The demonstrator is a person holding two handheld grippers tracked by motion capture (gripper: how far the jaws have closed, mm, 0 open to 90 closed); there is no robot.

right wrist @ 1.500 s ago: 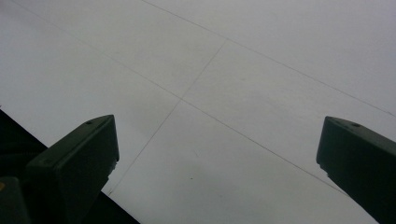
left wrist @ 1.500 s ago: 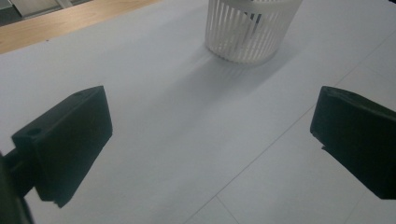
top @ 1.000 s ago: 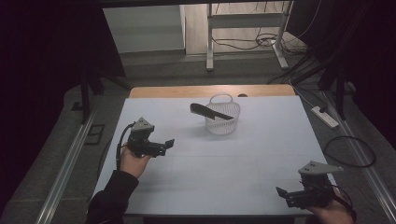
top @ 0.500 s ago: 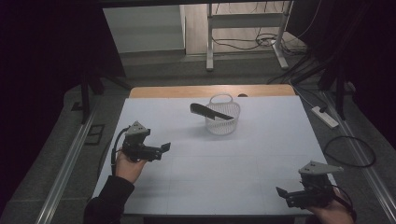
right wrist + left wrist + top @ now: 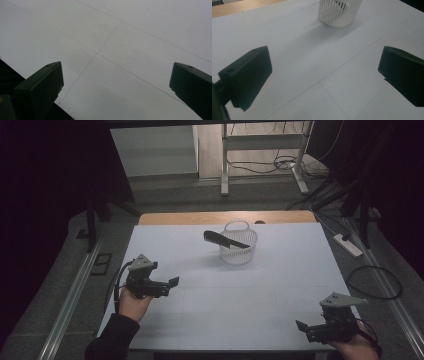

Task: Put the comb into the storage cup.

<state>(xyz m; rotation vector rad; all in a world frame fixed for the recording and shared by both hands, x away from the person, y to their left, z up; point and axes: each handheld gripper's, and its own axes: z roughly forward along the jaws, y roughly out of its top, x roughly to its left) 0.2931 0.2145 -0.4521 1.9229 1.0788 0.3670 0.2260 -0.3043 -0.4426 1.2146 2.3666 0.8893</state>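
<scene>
At the left edge of the tabletop (image 5: 280,285), nearer its front than its back, the left tool (image 5: 171,284) is held low in a hand (image 5: 131,301), its jaws apart with nothing between them and aimed across the white surface toward the middle. In the left gripper view those jaws frame bare tabletop, and the white slatted basket (image 5: 339,12) stands well beyond them. From above, the basket sits near the middle of the back edge, upright, with a dark comb (image 5: 225,240) laid slantwise across its rim: one end dips inside, the other juts out over the rim toward the left. Further right, at the front right corner, the right tool (image 5: 302,328) rests low over the tabletop, its jaws also spread wide and holding nothing; the right gripper view shows plain white surface and a dark strip past the edge. The work looks to be between steps, with both tools parked well apart from the basket and comb. If the comb is to be handled next, the left tool would need to travel toward the back edge and line its jaws up with the jutting end.
</scene>
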